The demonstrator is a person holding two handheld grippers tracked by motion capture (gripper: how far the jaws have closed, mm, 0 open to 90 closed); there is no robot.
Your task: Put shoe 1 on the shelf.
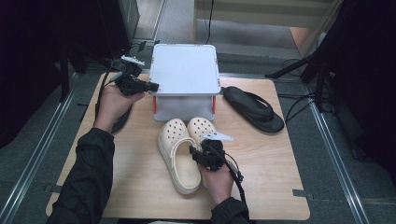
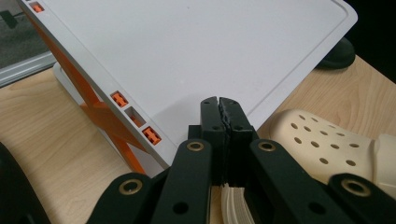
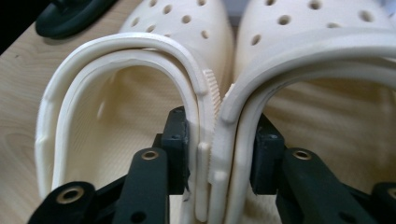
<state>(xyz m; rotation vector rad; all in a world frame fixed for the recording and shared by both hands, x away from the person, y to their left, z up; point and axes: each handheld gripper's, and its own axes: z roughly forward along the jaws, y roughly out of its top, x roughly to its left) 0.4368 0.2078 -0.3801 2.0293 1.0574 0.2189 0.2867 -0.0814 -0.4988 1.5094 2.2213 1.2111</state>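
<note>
Right gripper view: right hand-held gripper (image 3: 215,149) straddles both clogs' (image 3: 210,93) inner walls, clamped; thin bite may slip. Left hand-held gripper (image 2: 219,109), jaws together, rests by the box (image 1: 185,70), near the clogs.

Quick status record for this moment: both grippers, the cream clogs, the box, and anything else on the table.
right gripper: jaws straddle the touching inner walls of both cream clogs, one jaw inside each shoe
left gripper: shut, empty, at the lid's left edge
box: white lid, orange latches
black sandal: right of the box, on the table
</note>
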